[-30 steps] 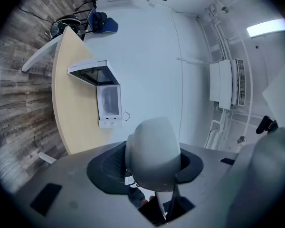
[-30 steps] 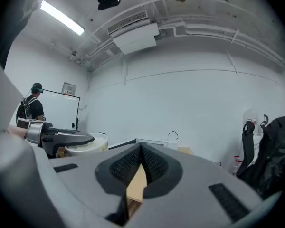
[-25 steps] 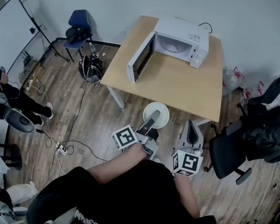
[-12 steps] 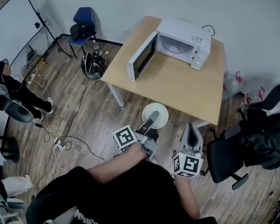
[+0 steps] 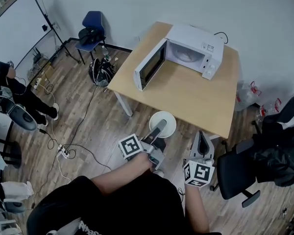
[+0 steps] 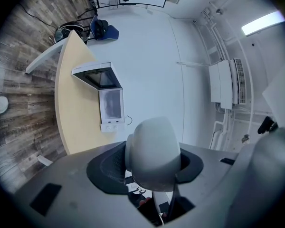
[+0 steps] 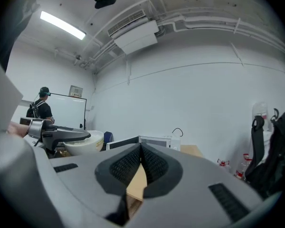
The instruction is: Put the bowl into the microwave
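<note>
On wood-plank floor, a wooden table carries the open microwave.

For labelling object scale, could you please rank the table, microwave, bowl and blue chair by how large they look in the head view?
1. table
2. microwave
3. bowl and blue chair: about alike; the bowl is nearer the camera, so unranked.

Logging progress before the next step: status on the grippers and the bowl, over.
Left gripper shut on bowl, at the table's near edge. Right gripper shut, empty. Microwave door open; nothing in the way.
</note>
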